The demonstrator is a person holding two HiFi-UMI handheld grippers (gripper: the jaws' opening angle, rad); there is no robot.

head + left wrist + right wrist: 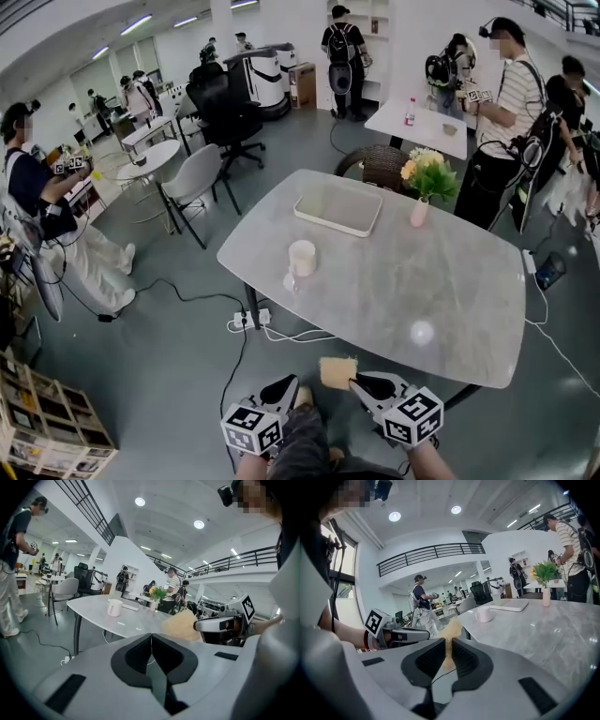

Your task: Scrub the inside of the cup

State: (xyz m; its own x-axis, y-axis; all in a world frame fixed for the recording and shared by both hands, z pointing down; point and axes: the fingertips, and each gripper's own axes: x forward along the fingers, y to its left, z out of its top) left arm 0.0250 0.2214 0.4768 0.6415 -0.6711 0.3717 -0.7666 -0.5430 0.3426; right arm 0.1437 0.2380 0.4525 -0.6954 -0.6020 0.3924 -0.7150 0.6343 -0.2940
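**Cup (302, 257) left, sponge (337, 371) near**

On the worktop (422, 281) the cup stands by the left edge; the tray (338, 207) lies behind it, the vase (419, 213) just right of the tray at the far edge. Off the near edge — the sponge, between left gripper (286, 383) and right gripper (357, 380).

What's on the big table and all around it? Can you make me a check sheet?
Surface: grey marbled table, mostly bare.
Job's things: white cup upright near the table's left edge; tan sponge held by the near edge.
Clutter: white tray; pink flower vase.
Claws: left claw shut, empty; right claw shut on the sponge.
Cables: power strip and cords on the floor.
Surroundings: people, chairs, other tables.
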